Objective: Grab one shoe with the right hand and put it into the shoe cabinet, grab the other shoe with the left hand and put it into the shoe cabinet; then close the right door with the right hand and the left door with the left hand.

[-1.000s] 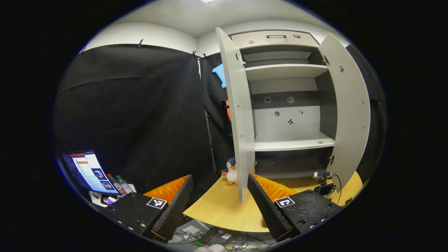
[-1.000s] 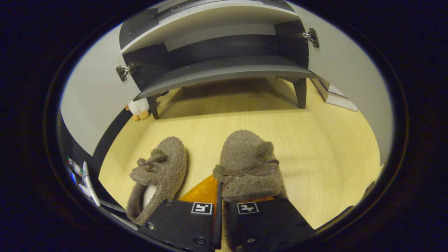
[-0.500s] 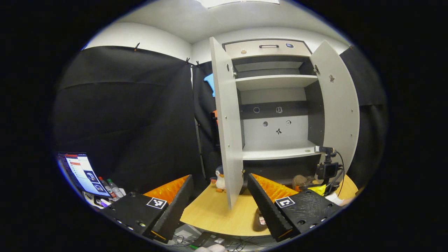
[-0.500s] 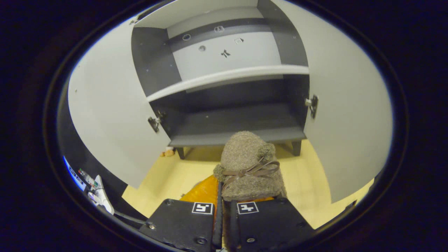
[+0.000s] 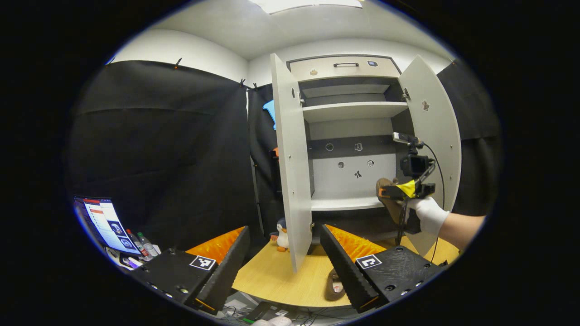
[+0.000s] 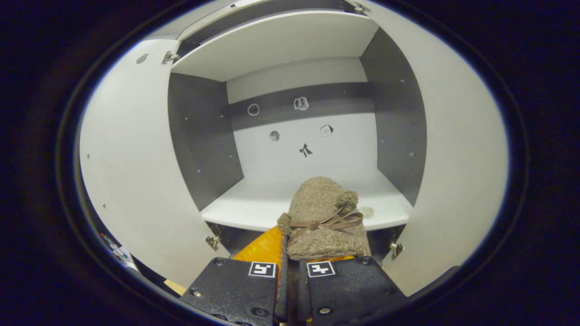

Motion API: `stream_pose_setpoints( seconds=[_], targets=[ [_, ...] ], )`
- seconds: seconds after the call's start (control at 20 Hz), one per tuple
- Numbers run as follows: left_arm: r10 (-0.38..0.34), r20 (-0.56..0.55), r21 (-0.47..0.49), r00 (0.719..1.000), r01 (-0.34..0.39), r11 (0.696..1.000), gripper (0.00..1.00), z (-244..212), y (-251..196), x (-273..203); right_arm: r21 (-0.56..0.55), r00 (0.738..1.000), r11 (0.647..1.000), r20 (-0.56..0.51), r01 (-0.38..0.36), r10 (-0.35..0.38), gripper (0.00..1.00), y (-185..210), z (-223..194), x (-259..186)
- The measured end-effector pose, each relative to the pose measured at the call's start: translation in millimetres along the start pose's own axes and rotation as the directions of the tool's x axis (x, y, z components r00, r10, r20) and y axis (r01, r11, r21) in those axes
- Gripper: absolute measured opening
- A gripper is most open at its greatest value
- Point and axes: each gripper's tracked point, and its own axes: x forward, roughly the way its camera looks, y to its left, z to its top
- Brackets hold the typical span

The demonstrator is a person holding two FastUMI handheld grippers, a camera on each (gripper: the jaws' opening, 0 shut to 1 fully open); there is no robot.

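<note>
Right gripper view: the right tool (image 6: 290,262) has its fingers drawn close together, clamped on the heel end of a fuzzy brown shoe (image 6: 324,217) with a brown ribbon bow across its top. The shoe's toe points forward into the shoe cabinet (image 6: 299,136) and hangs over the front edge of the white middle shelf (image 6: 253,203), in front of the pale back panel with its small dark marks. Both doors stand open, the left door (image 6: 131,167) and the right door (image 6: 457,149) flanking the opening.

Left gripper view: the left tool (image 5: 285,262) is spread wide with nothing between its fingers, held low in front of the pale wooden worktop (image 5: 281,276). The other shoe (image 5: 334,285) lies on the worktop just beside the near finger, partly hidden behind it. Farther off, a white-gloved hand (image 5: 428,215) holds the right tool (image 5: 398,192) at the level of the middle shelf (image 5: 346,203), with the first shoe (image 5: 390,201) in its grip, in front of the cabinet (image 5: 353,136) opening. The left door (image 5: 290,163) stands edge-on; the right door (image 5: 435,136) swings wide. A toy penguin (image 5: 282,235) stands on the worktop beside the left door's foot. A lit monitor (image 5: 105,224) and two bottles (image 5: 138,242) sit low at the left.
</note>
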Motion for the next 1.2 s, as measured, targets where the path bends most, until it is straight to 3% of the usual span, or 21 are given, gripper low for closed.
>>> stream_pose_setpoints(
  seconds=[0.3, 0.35, 0.6, 0.65, 0.8, 0.9, 1.0, 1.1, 1.15, 1.2],
  targets=[
    [0.005, -0.007, 0.009, 1.000, -0.005, 1.000, 1.00, -3.4, -9.9, -1.4, 0.003, 0.997, 0.997, 0.006, 0.071, -0.071, 0.12, -16.9, 57.2, 85.9],
    [0.008, -0.010, 0.010, 1.000, -0.007, 1.000, 0.96, -4.0, -10.5, -1.8, -0.003, 0.996, 0.996, -0.009, 0.085, -0.085, 0.12, -20.7, 60.4, 101.0],
    [0.031, -0.020, 0.013, 0.999, -0.031, 0.999, 0.96, -6.1, -10.6, -2.5, 0.030, 0.977, 0.991, -0.170, 0.132, -0.125, 0.12, -34.8, 32.1, 168.7],
    [0.037, -0.022, 0.015, 0.999, -0.036, 0.999, 1.00, -6.3, -10.2, -3.9, 0.036, 0.970, 0.990, -0.207, 0.139, -0.129, 0.12, -37.5, 23.2, 177.5],
    [0.044, -0.028, 0.020, 0.999, -0.044, 0.999, 0.96, -8.3, -10.3, -5.3, 0.086, 0.940, 0.981, -0.312, 0.173, -0.139, 0.12, -42.8, 2.9, 188.4],
    [0.045, -0.030, 0.019, 0.999, -0.045, 0.999, 1.00, -8.8, -9.8, -5.8, 0.088, 0.916, 0.975, -0.367, 0.205, -0.159, 0.11, -44.2, 0.4, 189.8],
    [0.042, -0.027, 0.015, 0.999, -0.041, 0.999, 0.96, -8.7, -9.7, -7.1, 0.063, 0.901, 0.975, -0.399, 0.212, -0.170, 0.17, -42.6, -1.0, 189.0],
    [0.040, -0.024, 0.016, 0.999, -0.040, 0.999, 0.96, -8.1, -9.1, -7.5, 0.075, 0.908, 0.978, -0.390, 0.196, -0.152, 0.29, -35.6, 3.6, 182.8],
    [0.036, -0.023, 0.014, 0.999, -0.035, 0.999, 0.96, -8.1, -9.3, -7.4, 0.072, 0.913, 0.979, -0.378, 0.192, -0.151, 0.48, -34.2, 7.6, 176.7],
    [0.030, -0.022, 0.012, 0.999, -0.030, 0.999, 0.96, -8.3, -9.2, -8.8, 0.075, 0.920, 0.979, -0.362, 0.191, -0.152, 0.57, -32.9, 12.9, 169.6]
  ],
)
